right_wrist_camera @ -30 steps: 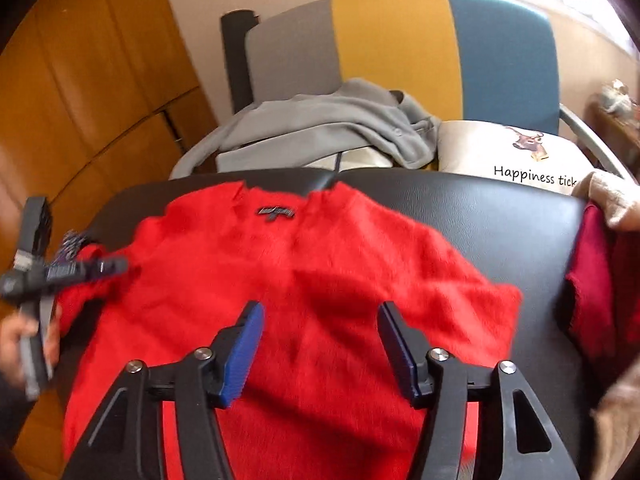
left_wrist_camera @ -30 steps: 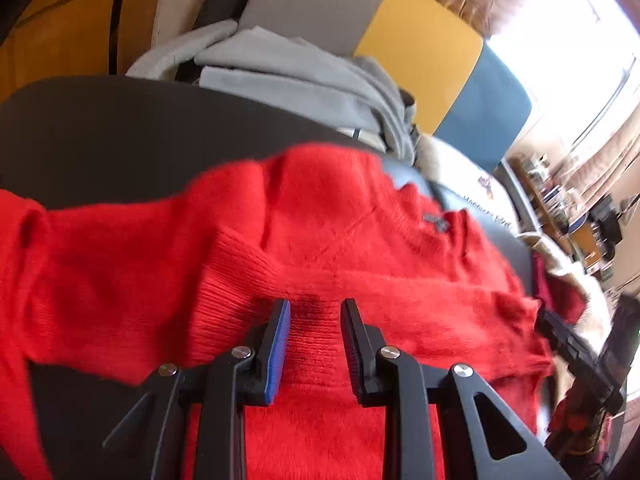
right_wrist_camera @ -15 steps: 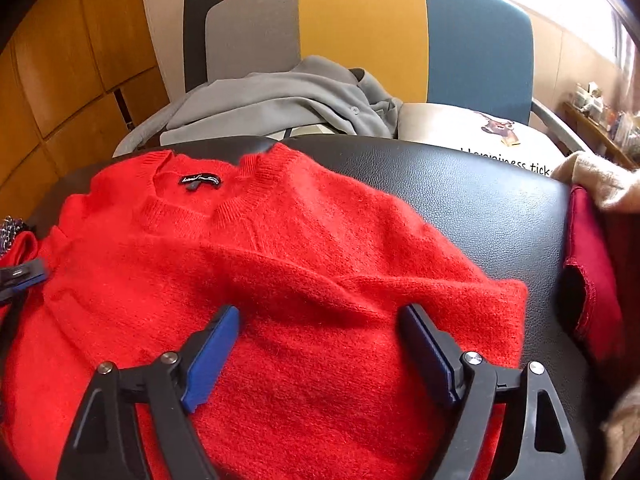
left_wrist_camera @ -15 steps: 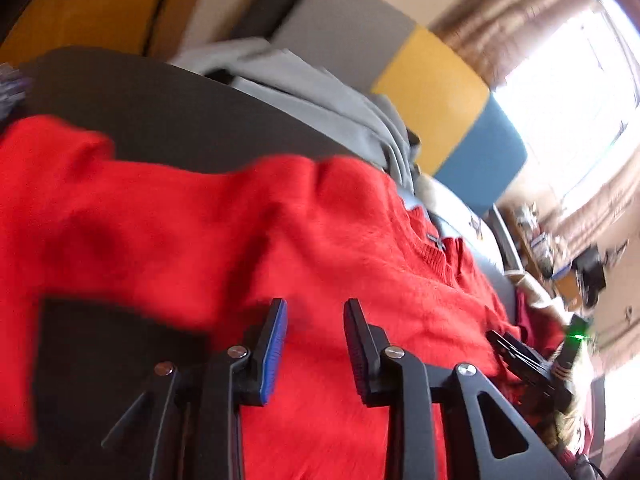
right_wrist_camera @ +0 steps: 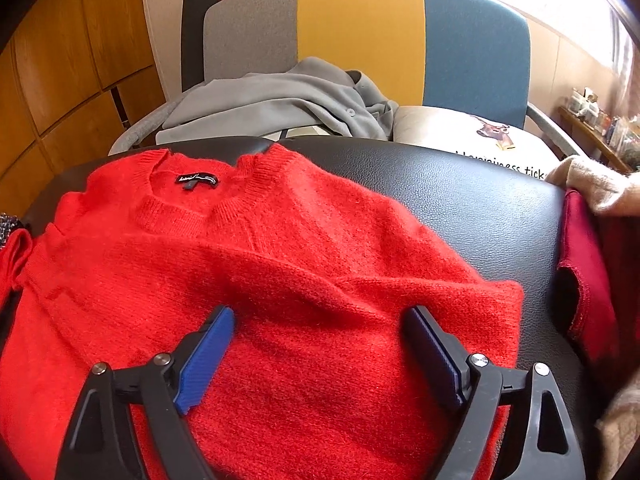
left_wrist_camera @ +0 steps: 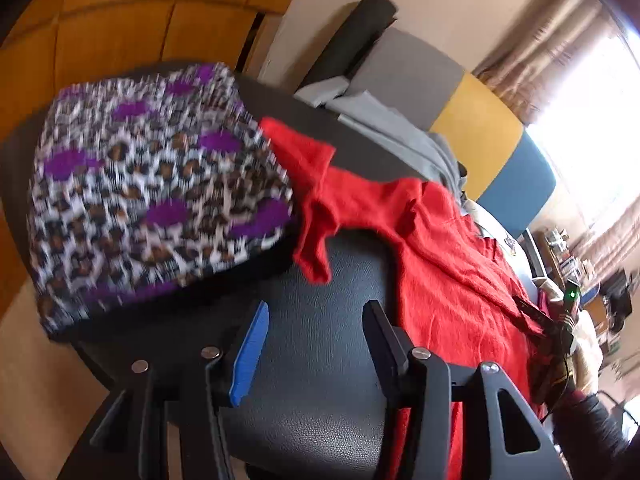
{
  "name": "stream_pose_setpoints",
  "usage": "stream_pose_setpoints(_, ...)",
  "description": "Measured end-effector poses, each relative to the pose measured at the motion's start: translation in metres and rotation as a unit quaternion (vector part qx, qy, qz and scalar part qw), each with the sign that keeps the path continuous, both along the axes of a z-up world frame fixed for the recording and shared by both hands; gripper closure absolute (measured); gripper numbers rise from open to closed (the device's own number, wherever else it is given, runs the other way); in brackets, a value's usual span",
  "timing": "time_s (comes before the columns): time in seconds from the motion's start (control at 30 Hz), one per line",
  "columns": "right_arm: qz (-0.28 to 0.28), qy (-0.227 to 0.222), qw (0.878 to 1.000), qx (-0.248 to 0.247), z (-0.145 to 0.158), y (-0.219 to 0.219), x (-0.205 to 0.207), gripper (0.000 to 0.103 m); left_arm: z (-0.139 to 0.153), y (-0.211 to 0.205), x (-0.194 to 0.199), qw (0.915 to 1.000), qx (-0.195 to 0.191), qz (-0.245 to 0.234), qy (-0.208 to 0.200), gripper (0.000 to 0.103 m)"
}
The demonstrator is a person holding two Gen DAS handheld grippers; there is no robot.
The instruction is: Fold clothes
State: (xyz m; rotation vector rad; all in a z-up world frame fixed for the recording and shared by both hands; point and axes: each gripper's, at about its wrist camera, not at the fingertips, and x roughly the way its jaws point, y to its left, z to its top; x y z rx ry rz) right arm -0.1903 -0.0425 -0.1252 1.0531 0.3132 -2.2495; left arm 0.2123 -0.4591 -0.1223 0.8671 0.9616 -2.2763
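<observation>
Sweater (right_wrist_camera: pixel 280 264), red, flat on black counter (right_wrist_camera: pixel 460 200), collar far. Loose sleeve (left_wrist_camera: pixel 316 200) lies ahead-right of left gripper (left_wrist_camera: pixel 316 344), spread, empty, nearer. Right gripper (right_wrist_camera: pixel 320 344), spread, hovers over body. Only left view shows leopard-print garment (left_wrist_camera: pixel 152 192) touching sleeve.

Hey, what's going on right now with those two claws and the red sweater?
Left gripper open, empty. Right gripper open over red sweater. Leopard-print cloth beside its sleeve.
</observation>
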Motion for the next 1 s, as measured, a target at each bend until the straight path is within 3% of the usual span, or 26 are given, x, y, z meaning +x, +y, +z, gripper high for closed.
stream_pose_setpoints(0.13, -0.001, -0.001, 1.000, -0.001, 0.000, 0.001, 0.000, 0.011, -0.013, -0.010, -0.014, 0.9986, 0.037, 0.030, 0.023, 0.053)
stream_pose_setpoints(0.27, 0.002, -0.006, 1.000, -0.007, 0.000, 0.002, -0.001, 0.009, -0.024, -0.025, -0.041, 0.9974, 0.009, 0.071, -0.013, 0.053)
stream_pose_setpoints(0.37, 0.005, -0.009, 1.000, -0.012, 0.000, 0.002, -0.001, 0.006, -0.034, -0.034, -0.056, 0.9968, 0.029, 0.072, -0.022, 0.055)
stream_pose_setpoints(0.4, 0.006, -0.010, 1.000, -0.012, -0.001, 0.001, -0.001, 0.005, -0.036, -0.036, -0.059, 0.9968, 0.034, 0.068, -0.021, 0.062)
stream_pose_setpoints(0.43, 0.007, -0.011, 1.000, -0.013, -0.001, 0.001, -0.001, 0.005, -0.036, -0.038, -0.060, 0.9967, 0.043, 0.068, -0.015, 0.087)
stream_pose_setpoints(0.47, 0.007, -0.011, 1.000, -0.014, -0.001, 0.001, -0.001, 0.004, -0.036, -0.039, -0.061, 0.9964, 0.052, 0.067, -0.007, 0.097)
stream_pose_setpoints(0.53, 0.008, -0.012, 1.000, -0.015, -0.001, 0.001, -0.001, 0.004, -0.027, -0.038, -0.059, 0.9955, 0.067, 0.064, 0.020, 0.096)
stream_pose_setpoints(0.63, 0.009, -0.013, 1.000, -0.016, -0.001, 0.001, -0.001, 0.003, 0.007, -0.036, -0.061, 0.9915, 0.082, 0.031, 0.096, 0.096)
stream_pose_setpoints(0.8, 0.011, -0.014, 1.000, -0.013, -0.001, 0.000, -0.001, 0.002, 0.071, -0.019, -0.091, 0.9748, 0.082, -0.052, 0.201, 0.096)
stream_pose_setpoints(0.9, 0.013, -0.014, 1.000, -0.011, -0.001, -0.001, -0.001, 0.001, 0.100, 0.003, -0.125, 0.9638, 0.078, -0.110, 0.230, 0.096)
stream_pose_setpoints(1.0, 0.013, -0.016, 1.000, -0.012, -0.001, -0.001, -0.001, 0.000, 0.105, 0.031, -0.165, 0.9551, 0.092, -0.160, 0.232, 0.096)
